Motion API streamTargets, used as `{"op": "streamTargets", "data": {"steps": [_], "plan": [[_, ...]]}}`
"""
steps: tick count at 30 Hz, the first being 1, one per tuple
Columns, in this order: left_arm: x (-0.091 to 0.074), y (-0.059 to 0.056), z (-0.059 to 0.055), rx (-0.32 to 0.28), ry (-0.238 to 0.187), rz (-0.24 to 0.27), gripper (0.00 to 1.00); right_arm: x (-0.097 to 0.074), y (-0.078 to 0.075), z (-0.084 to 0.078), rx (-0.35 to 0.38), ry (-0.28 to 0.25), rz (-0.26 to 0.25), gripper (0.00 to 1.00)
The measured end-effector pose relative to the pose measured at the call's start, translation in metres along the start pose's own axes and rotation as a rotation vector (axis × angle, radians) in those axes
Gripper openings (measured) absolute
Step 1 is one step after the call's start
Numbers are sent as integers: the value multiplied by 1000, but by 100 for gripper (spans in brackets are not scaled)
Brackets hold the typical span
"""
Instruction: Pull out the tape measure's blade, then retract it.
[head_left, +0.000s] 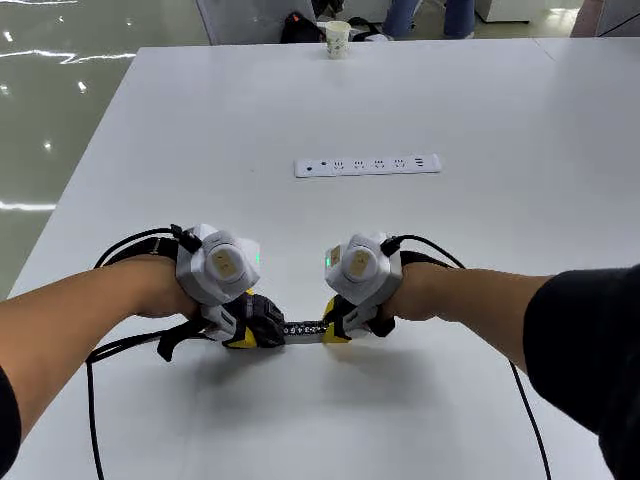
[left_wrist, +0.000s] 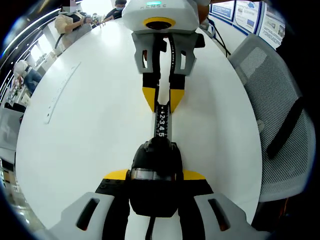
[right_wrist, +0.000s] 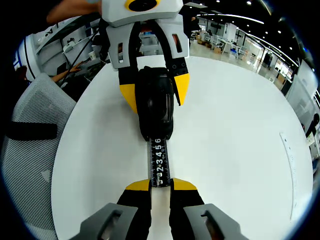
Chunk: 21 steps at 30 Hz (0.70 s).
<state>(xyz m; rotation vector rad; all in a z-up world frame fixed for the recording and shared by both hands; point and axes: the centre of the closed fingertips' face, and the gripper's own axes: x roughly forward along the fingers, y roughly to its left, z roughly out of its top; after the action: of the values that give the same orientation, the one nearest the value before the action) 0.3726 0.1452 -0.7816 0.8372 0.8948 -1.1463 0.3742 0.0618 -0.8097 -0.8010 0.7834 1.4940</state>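
A black tape measure case (head_left: 262, 322) rests low over the white table, and my left gripper (head_left: 243, 332) is shut on it; in the left gripper view the case (left_wrist: 156, 170) sits between the yellow-tipped jaws. A short length of black blade with white numbers (head_left: 303, 328) runs out of the case to my right gripper (head_left: 335, 328), which is shut on the blade's end. In the right gripper view the blade (right_wrist: 159, 162) shows numbers up to about 6, and the case (right_wrist: 155, 102) lies just beyond. The two grippers face each other, close together.
A white power strip (head_left: 367, 165) lies mid-table beyond the grippers. A paper cup (head_left: 338, 39) stands at the far edge. Black cables trail from both grippers across the table. A grey mesh chair (left_wrist: 280, 115) stands beside the table.
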Motion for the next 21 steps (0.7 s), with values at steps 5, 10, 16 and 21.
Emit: {"op": "streamTargets", "data": {"steps": [5, 10, 16, 21], "plan": [[0, 0, 0, -1, 1, 1, 32, -2, -1, -3, 5, 3, 0, 10], [0, 0, 0, -4, 1, 1, 32, -5, -2, -6, 7, 7, 0, 10], [0, 0, 0, -7, 3, 2, 32, -7, -2, -9, 4, 9, -2, 10], [0, 0, 0, -8, 2, 2, 31, -9, -3, -12, -7, 18, -3, 10]]}}
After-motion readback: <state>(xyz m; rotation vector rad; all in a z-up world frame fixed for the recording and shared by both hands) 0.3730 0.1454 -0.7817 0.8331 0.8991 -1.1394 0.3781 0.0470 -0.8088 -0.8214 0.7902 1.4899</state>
